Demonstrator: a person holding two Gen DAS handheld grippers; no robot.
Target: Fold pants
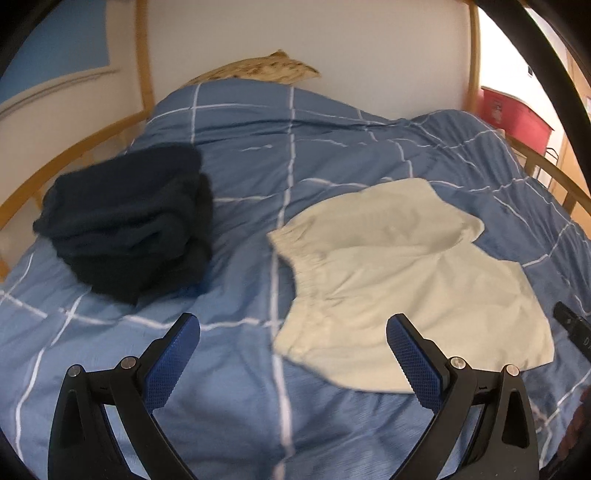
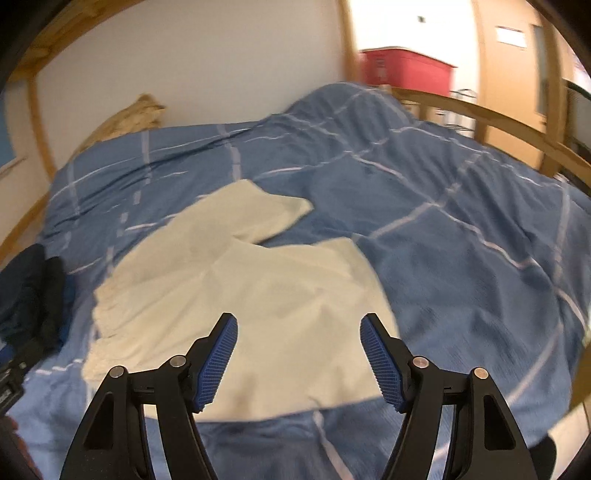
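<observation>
Covering nearly the whole of both views, a blue duvet (image 1: 332, 140) with thin white check lines lies rumpled over a bed, rising into a hump at its far right side. A pale wall (image 1: 295, 33) stands behind it, and a curved wooden rail (image 2: 491, 118) runs round the bed's edges.

On the duvet, the cream pants (image 1: 406, 280) lie spread out and mostly flat, right of centre in the left wrist view and near centre in the right wrist view. Their gathered elastic waistband (image 1: 295, 254) faces left, toward a dark pile (image 1: 129, 221) of navy clothes that sits well apart from them near the left rail. The two short legs point right and away, the far one narrower and slightly creased.

A red box (image 2: 406, 66) stands beyond the bed at the right, and a mottled tan pillow (image 1: 266, 66) peeks over the duvet against the wall, though blur makes it hard to be sure that it is a pillow.

The left gripper (image 1: 291, 328) hangs above the duvet with its jaws spread wide and holding nothing; its right fingertip overlaps the pants' near edge in the view. The right gripper (image 2: 299, 328) hovers over the near leg, jaws likewise released and empty. A sliver of the right gripper shows at the left view's right edge.
</observation>
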